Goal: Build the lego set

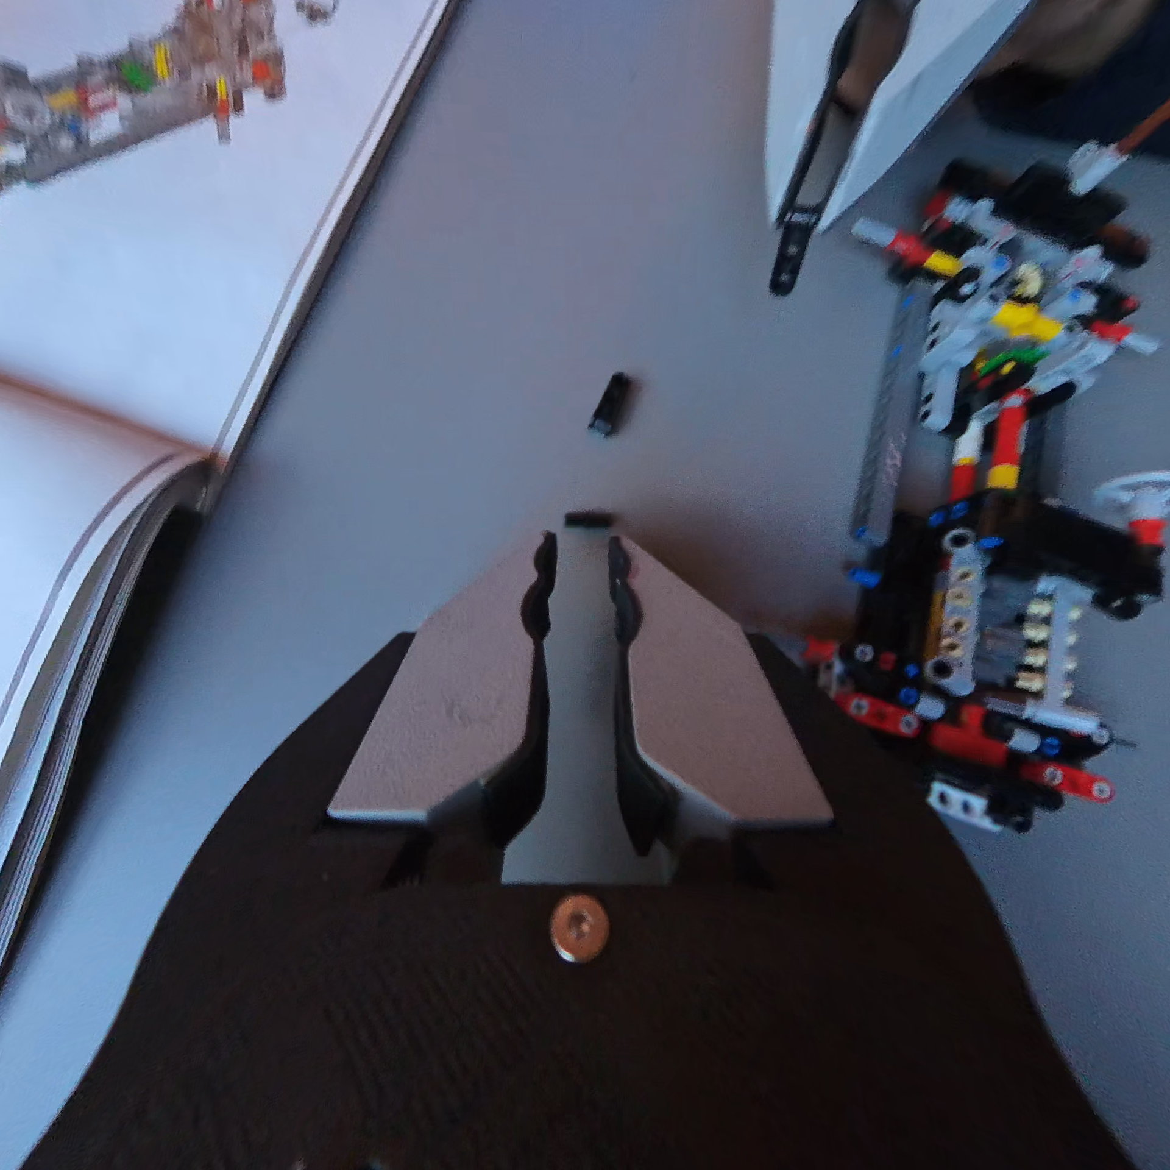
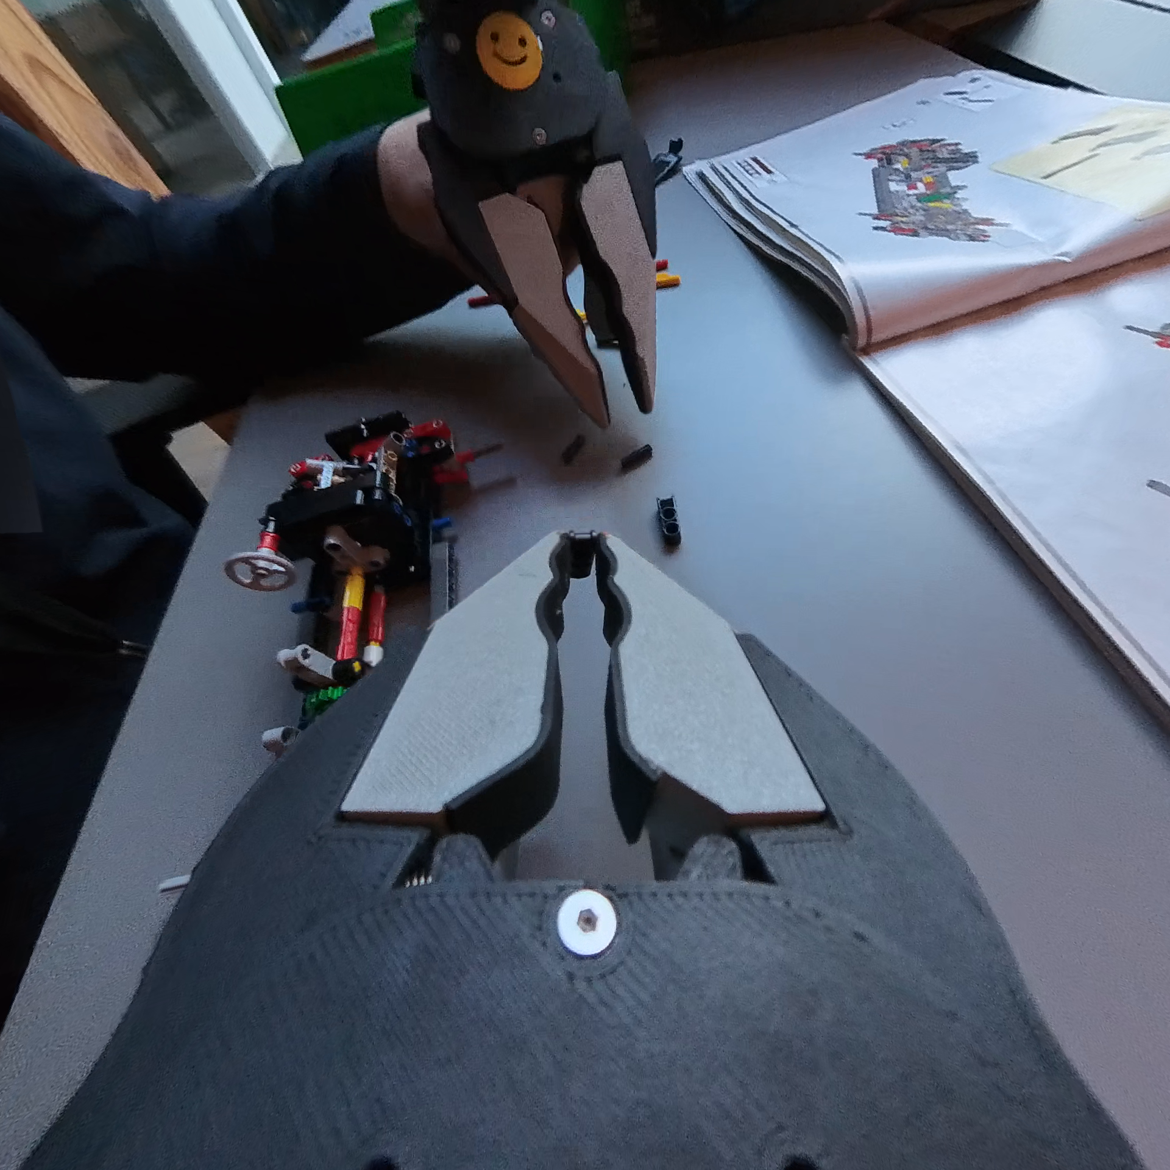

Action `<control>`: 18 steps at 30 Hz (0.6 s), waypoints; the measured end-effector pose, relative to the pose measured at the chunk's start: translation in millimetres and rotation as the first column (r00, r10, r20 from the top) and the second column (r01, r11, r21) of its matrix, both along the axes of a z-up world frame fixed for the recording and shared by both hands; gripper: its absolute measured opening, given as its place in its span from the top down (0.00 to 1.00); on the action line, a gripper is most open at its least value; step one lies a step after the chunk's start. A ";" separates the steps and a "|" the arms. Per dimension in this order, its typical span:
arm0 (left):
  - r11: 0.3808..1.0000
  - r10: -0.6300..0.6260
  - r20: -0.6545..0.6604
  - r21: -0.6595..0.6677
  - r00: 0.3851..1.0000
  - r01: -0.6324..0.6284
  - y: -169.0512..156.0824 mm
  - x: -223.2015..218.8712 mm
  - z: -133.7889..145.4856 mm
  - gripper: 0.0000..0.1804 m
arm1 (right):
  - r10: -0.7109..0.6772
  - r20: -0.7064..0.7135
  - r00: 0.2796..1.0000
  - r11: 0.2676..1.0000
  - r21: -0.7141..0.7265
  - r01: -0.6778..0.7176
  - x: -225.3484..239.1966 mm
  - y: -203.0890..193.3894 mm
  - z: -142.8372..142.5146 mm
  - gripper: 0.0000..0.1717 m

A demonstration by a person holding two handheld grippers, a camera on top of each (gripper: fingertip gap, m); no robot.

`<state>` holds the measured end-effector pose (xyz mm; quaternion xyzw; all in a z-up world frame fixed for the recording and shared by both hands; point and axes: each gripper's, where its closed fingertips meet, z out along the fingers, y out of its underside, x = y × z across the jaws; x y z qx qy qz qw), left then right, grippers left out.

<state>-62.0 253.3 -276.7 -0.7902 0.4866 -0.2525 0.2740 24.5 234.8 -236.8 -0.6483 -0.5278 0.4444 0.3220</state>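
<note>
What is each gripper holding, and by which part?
Right gripper: small black building piece, pinched across its sides at the fingertips. Left gripper: nothing; jaws apart above two black pins.

- A hobby or work desk indoors, set up for building a toy brick model.
- A smooth grey table (image 2: 823,570) fills the scene.
- An open instruction booklet (image 2: 949,209) with pictures of the model lies far right; its pages reach the near right.
- A half-built model (image 2: 354,525) of black, red, yellow and grey bricks lies on the left, with a small grey wheel.
- Loose small bricks (image 2: 668,520) lie scattered mid-table.
- A green box (image 2: 342,101) stands at the far edge.
- Far left, a window (image 2: 158,107) and wooden panel (image 2: 50,107).
</note>
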 end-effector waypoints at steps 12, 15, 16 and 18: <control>0.969 -0.177 -0.105 0.156 0.979 0.192 12.5 -9.6 5.0 0.94 | 0.012 0.103 0.995 0.997 0.079 -0.020 -2.7 -2.4 -20.5 0.97; 0.907 -0.352 -0.132 0.194 0.927 0.373 9.2 -0.1 17.3 0.96 | 0.014 0.090 0.996 0.997 0.074 -0.021 -1.9 -2.5 -18.7 0.97; 0.879 -0.410 -0.147 0.200 0.900 0.433 6.2 4.0 20.8 0.97 | 0.016 0.089 0.996 0.997 0.071 -0.022 -1.6 -2.6 -18.6 0.97; 0.814 -0.510 -0.211 0.195 0.834 0.547 -0.8 10.3 21.5 0.97 | 0.018 0.086 0.996 0.997 0.070 -0.024 -1.1 -2.8 -18.2 0.97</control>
